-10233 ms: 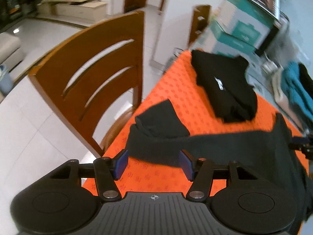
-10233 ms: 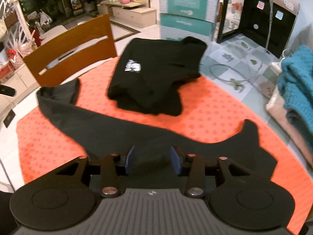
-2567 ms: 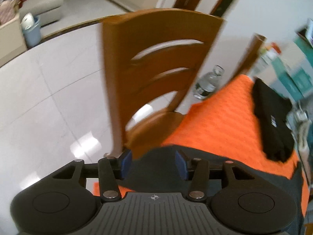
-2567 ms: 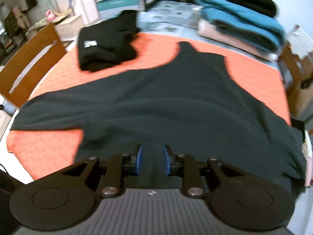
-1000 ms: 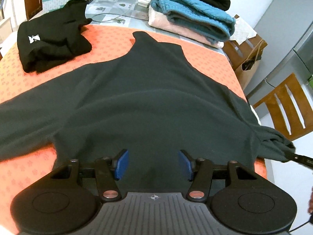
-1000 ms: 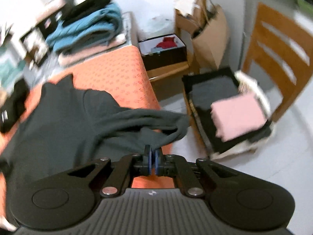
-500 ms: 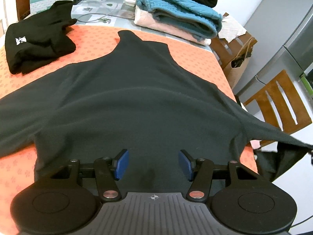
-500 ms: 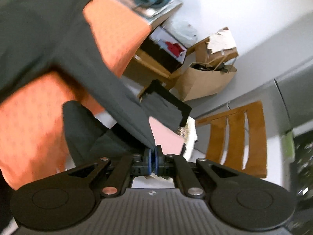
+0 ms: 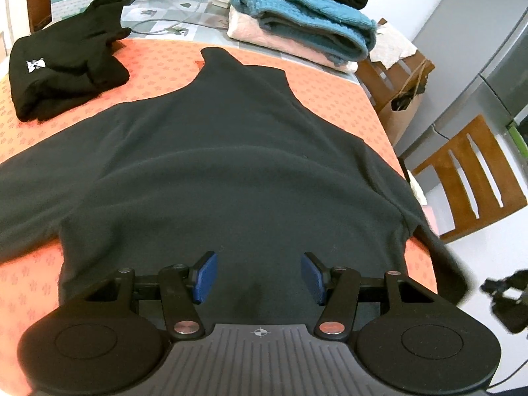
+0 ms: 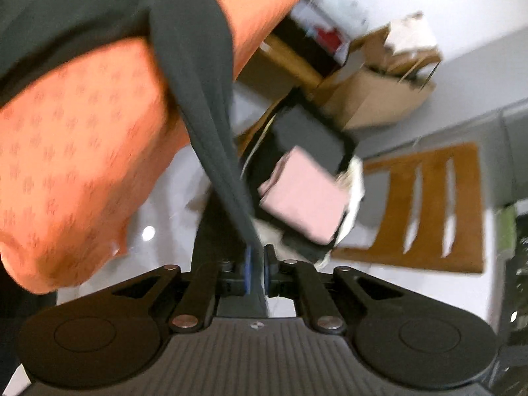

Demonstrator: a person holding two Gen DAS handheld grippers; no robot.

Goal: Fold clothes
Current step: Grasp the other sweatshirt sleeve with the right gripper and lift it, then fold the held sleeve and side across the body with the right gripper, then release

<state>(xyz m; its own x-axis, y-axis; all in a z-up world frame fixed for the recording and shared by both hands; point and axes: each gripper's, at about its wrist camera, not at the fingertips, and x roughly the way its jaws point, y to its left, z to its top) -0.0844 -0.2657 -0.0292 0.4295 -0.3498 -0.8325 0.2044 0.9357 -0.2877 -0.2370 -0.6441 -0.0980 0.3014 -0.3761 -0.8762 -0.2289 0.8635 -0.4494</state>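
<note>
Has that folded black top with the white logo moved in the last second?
No. The folded black top sits at the orange tablecloth's same far-left corner.

Your left claw (image 9: 257, 274) has open room ahead over the flat dark sweater (image 9: 231, 165). Far left of the bench (image 9: 29, 280), the folded black garment (image 9: 62, 76) blocks; far edge, the stacked knitwear (image 9: 297, 23). Off the right edge, a chair (image 9: 475, 178) and a pile of folded clothes (image 10: 307, 191) crowd the floor near your right claw (image 10: 255, 270).
</note>
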